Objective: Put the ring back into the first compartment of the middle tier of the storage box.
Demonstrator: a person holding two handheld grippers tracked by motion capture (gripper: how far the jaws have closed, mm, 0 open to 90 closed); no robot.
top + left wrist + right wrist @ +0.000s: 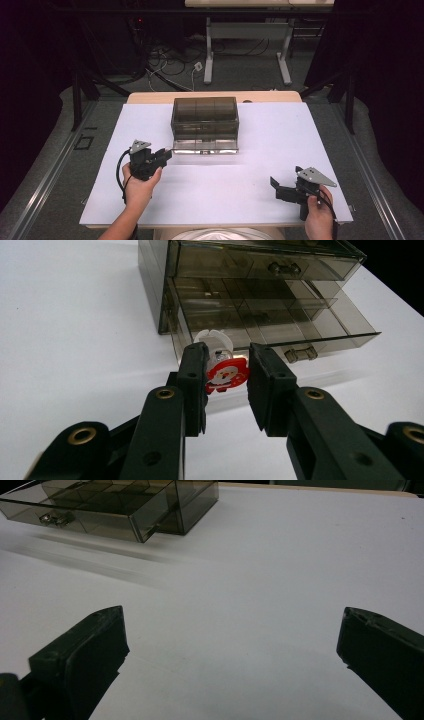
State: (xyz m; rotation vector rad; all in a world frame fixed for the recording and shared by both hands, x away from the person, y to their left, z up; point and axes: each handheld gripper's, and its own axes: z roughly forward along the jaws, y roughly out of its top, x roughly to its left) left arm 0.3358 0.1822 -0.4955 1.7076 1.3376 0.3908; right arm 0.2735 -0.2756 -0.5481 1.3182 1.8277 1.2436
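A smoky see-through drawer box (205, 117) stands at the middle of the white table (250, 165), with its lower drawer (280, 322) pulled out toward me. My left gripper (166, 153) hovers just in front of the open drawer's left corner. In the left gripper view its jaws (230, 354) are shut on a small red and white Santa charm (226, 376) that has a white round part (215, 340) behind it. My right gripper (285, 182) is held low at the table's near right. Its jaws (232, 645) stand wide open with nothing between them.
The upper drawer (265, 262) of the box is closed, with a small handle on its front. The open drawer (100, 510) has dividers inside. Beyond the table stand a desk frame (247, 47) and loose cables (170, 62) on the floor.
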